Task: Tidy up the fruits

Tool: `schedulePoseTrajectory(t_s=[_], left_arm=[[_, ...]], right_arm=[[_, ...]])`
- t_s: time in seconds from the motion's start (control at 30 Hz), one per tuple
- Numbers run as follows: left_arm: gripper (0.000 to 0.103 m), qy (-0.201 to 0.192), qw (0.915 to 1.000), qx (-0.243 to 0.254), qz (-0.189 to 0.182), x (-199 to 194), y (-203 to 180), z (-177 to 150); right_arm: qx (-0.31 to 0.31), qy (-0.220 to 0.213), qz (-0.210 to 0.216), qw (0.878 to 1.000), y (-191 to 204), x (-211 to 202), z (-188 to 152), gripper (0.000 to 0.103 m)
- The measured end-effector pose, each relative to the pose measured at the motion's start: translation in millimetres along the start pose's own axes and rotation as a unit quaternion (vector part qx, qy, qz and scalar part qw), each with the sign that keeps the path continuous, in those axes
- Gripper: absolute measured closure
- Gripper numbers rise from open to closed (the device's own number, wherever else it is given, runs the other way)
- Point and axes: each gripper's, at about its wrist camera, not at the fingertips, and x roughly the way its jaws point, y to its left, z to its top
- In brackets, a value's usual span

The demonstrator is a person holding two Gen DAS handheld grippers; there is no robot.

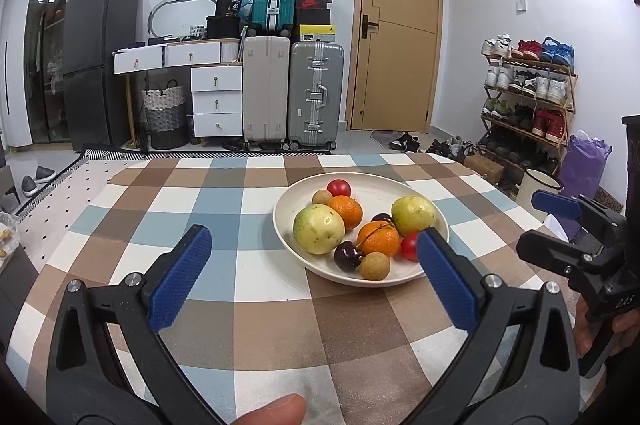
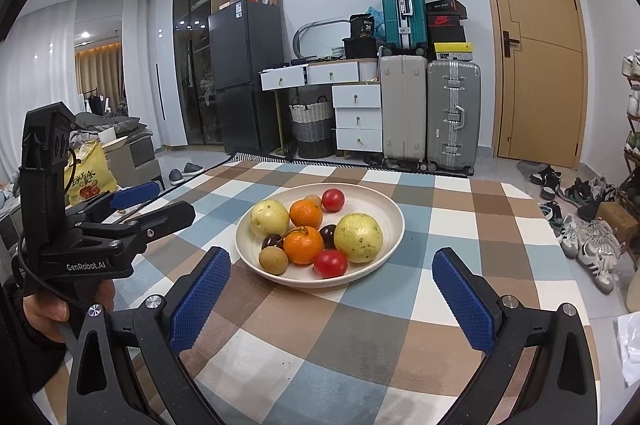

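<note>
While the left gripper (image 1: 314,267) hangs with jaws wide and empty just short of the shallow cream round plate (image 1: 370,185), every fruit sits heaped in that plate: two pale green guavas (image 1: 319,229), oranges, red tomatoes, dark cherries, brown longans. From the right wrist, the right gripper (image 2: 330,295) likewise gapes empty before the plate (image 2: 372,201), seemingly poised either to pick or having just released; the checked tablecloth (image 2: 280,313) around the plate bears no fruit.

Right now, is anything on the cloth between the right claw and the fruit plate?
No. In the right wrist view only bare checkered tablecloth lies between the open right claw and the plate.
</note>
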Motion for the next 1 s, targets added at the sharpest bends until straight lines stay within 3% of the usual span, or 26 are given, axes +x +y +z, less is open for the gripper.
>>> schedulePoseTrajectory(t_s=[1.0], left_arm=[[0.001, 0.001, 1.0000, -0.003, 0.001, 0.6, 2.3, -0.1]], right_arm=[[0.000, -0.001, 0.002, 1.000, 1.0, -0.6, -1.0, 0.000]])
